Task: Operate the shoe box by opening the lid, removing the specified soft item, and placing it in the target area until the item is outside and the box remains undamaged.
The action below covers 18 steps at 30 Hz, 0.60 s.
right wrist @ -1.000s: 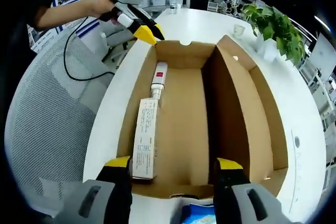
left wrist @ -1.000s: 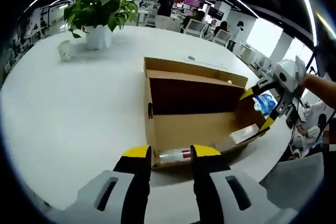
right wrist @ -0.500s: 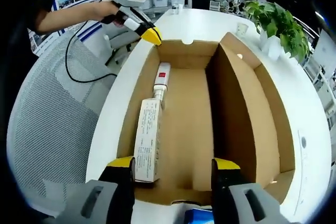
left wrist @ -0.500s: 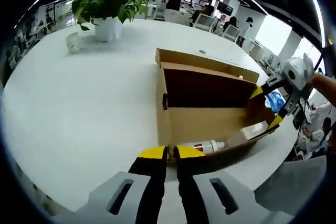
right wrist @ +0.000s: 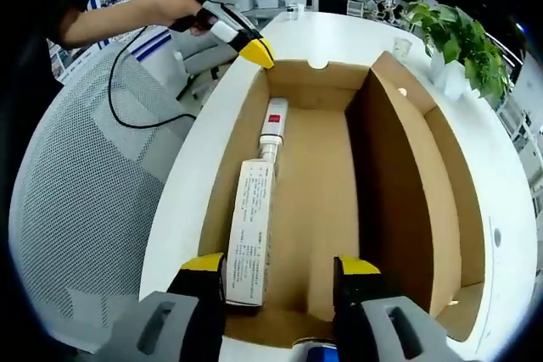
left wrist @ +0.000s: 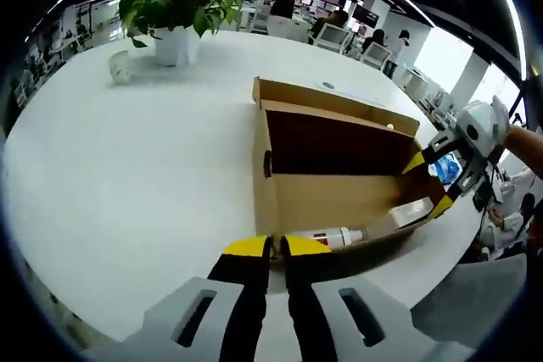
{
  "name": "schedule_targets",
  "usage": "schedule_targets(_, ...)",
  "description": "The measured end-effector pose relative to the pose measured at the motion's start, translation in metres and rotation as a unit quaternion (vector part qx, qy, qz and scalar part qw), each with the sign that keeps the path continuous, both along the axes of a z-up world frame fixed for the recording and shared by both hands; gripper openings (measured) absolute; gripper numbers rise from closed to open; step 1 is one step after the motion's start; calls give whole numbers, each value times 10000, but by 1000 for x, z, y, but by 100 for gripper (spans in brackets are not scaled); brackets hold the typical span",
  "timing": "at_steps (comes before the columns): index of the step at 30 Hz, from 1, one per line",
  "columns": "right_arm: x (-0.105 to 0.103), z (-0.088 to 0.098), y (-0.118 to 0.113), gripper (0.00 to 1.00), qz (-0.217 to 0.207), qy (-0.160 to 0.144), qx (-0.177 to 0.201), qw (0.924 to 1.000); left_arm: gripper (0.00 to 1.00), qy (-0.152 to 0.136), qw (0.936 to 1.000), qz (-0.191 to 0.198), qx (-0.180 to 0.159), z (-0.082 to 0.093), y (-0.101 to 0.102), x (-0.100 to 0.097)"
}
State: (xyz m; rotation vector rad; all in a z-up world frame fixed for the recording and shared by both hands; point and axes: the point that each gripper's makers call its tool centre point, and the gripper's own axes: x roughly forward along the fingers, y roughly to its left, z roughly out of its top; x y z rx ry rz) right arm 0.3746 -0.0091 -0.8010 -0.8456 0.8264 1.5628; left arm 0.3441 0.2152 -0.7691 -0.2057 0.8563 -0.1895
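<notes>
The brown shoe box [left wrist: 280, 201] lies open on the white table [left wrist: 127, 175], its lid [left wrist: 335, 143] standing up along the far side. Inside lie a white tube with a red label [right wrist: 273, 120] and a long white carton [right wrist: 253, 231]; in the left gripper view the tube [left wrist: 327, 236] is nearest and the carton [left wrist: 413, 210] lies at the right end. My left gripper [left wrist: 277, 247] is shut on the box's end wall at a corner, and it appears as the left gripper [right wrist: 257, 51] in the right gripper view. My right gripper [right wrist: 279, 266] is open at the opposite end wall; the right gripper [left wrist: 428, 184] straddles that wall.
A blue and white packet [left wrist: 447, 164] lies on the table behind the right gripper. A potted plant [left wrist: 174, 6] and a small cup [left wrist: 119, 65] stand at the table's far side. A grey mesh chair [right wrist: 76, 201] and a black cable [right wrist: 127, 99] are off the table edge.
My left gripper went from open around the box's end wall to shut on it. The right gripper's jaws have narrowed slightly, and its view has edged closer over the box.
</notes>
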Motion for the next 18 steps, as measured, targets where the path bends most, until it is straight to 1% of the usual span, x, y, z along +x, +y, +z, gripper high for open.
schedule_targets(6, 2, 1, 2, 38, -7, -140, 13, 9999, 4, 17, 10000, -35, 30, -3, 3, 2)
schedule_targets(12, -9, -5, 7, 27, 102, -119, 30, 9999, 4, 25, 10000, -57, 49, -2, 3, 2)
schedule_targets(18, -12, -8, 11, 18, 159, -193, 48, 9997, 4, 30, 9999, -75, 62, -2, 2, 1)
